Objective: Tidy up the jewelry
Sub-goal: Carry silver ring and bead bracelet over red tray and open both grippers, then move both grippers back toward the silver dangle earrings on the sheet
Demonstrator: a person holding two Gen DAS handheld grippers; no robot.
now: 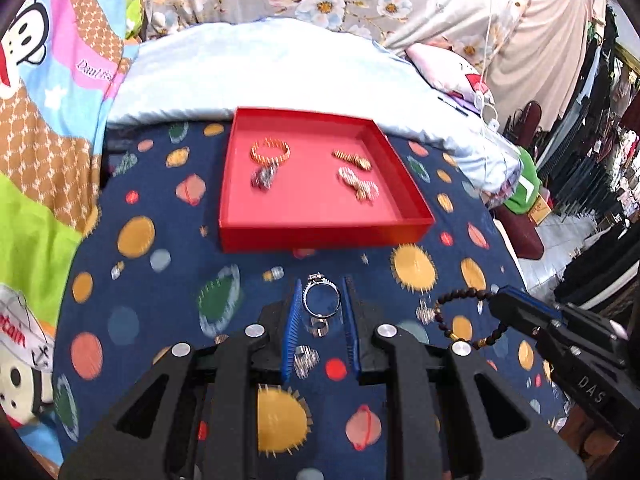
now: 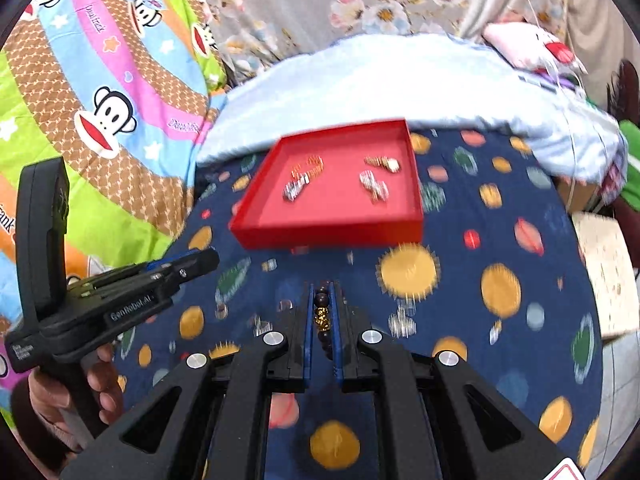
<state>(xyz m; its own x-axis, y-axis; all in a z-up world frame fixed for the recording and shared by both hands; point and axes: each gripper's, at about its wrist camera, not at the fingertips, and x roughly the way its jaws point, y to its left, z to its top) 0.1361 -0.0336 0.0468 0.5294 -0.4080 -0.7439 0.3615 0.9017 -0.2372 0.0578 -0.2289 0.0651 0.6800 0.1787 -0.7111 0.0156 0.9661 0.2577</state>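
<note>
Silver ring (image 1: 322,300), stone pointing at red tray (image 1: 320,236), pinched by left fingers (image 1: 290,328); right grips bracelet (image 2: 323,316).

Tray (image 1: 320,232) on bedspread (image 1: 160,300), ring (image 1: 322,300) before it, bracelet (image 1: 468,316) right

We see bare cloth (image 1: 168,320) before the red tray (image 1: 320,236); its front wall blocks low entry, centre floor free.

A bedroom at home: a planet-print bedsheet (image 1: 160,320), cartoon quilt (image 2: 100,100), and hanging clothes (image 1: 592,152).
</note>
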